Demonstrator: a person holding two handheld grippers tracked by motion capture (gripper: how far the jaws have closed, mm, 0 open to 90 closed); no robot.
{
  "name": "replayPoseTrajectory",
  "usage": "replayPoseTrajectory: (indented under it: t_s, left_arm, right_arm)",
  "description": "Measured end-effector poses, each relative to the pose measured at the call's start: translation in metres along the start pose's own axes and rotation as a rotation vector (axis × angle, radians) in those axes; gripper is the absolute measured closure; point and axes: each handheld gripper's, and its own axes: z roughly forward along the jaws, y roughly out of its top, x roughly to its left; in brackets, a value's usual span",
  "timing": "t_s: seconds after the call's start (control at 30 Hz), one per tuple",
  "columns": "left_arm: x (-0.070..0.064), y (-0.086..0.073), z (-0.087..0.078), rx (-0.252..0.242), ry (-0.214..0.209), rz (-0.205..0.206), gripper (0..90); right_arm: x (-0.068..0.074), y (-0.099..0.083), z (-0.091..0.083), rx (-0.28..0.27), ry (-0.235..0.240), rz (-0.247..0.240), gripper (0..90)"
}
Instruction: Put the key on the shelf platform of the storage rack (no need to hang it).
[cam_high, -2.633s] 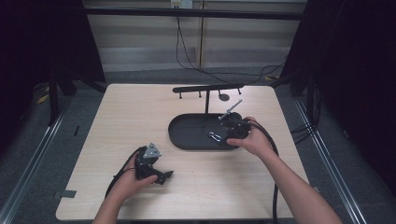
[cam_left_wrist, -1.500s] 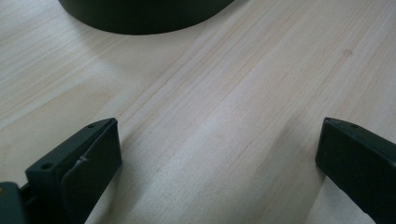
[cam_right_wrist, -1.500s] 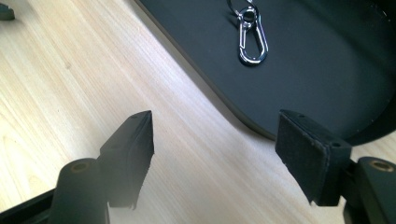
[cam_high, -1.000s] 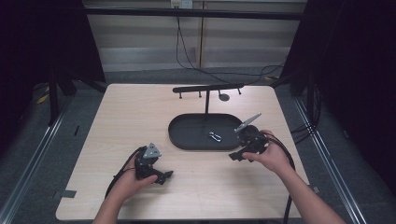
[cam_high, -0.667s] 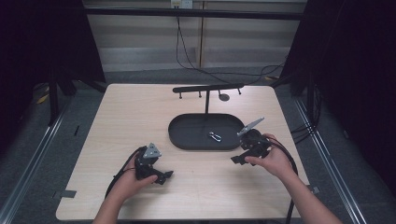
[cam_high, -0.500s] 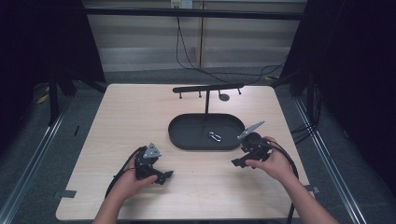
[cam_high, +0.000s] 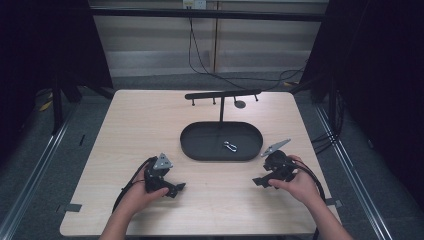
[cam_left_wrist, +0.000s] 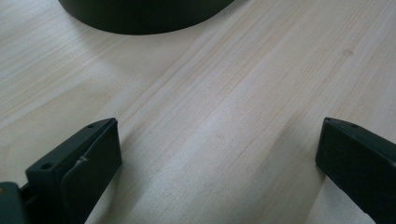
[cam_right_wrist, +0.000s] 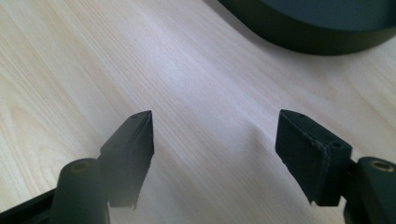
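Right gripper released, empty, resting near desk's front right edge. Left gripper released too. Small silver metal clip lies in black oval tray; I'd keep both parked, clear of tray.

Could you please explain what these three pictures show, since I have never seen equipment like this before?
A person sits at a wooden table holding a hand-operated two-jaw gripper in each hand: the left gripper and the right gripper. The high view looks down from above. The other two pictures come from cameras riding on each gripper, looking along its black jaws, which stand open over bare wood, holding nothing. On the table sits a dark oval tray with a post carrying a crossbar with pegs. A small metal clip lies in the tray.
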Motion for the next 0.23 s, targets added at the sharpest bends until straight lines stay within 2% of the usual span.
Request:
replayPoseTrajectory:
  t_s: [0.23]
  left_arm:
    - [0.0000, 0.0000, 0.0000, 0.000, 0.000, 0.000, 0.0]
  right_arm:
    - [-0.0011, -0.0052, 0.0015, 0.016, -0.011, 0.006, 29.5]
